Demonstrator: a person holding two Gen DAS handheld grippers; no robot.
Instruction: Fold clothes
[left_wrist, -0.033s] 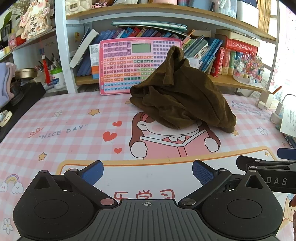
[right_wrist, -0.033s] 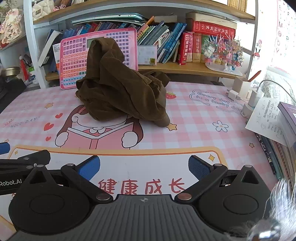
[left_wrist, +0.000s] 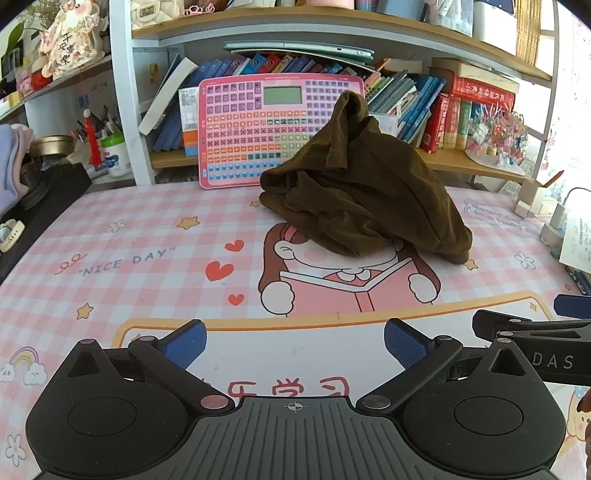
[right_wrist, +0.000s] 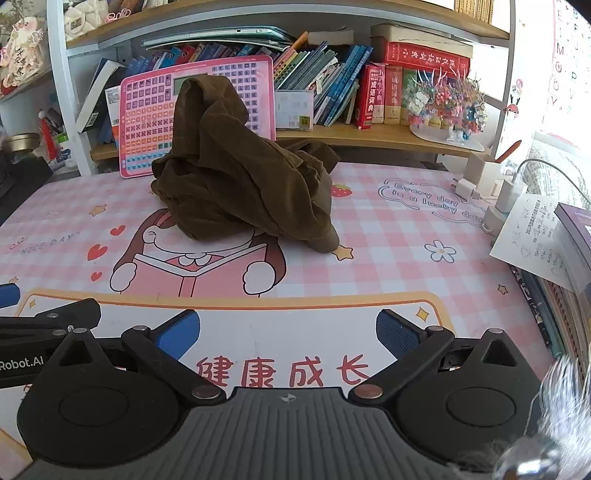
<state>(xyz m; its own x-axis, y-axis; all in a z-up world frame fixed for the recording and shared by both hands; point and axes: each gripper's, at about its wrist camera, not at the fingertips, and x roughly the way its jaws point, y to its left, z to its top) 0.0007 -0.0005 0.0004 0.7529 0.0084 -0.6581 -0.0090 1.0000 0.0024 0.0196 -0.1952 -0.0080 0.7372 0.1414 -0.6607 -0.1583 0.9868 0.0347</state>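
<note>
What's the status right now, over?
Left gripper and right gripper open, empty. Brown garment heaped on the pink mat, untouched. Nothing between grippers and garment.

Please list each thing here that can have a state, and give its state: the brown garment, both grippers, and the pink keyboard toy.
brown garment: crumpled in a heap on the desk mat, not folded, not held.
left gripper: open, nothing between its fingers, short of the garment.
right gripper: open, empty, also short of the garment.
pink keyboard toy: standing tilted against the books, screen blank, partly hidden by the garment.
desk mat: lying flat.
</note>
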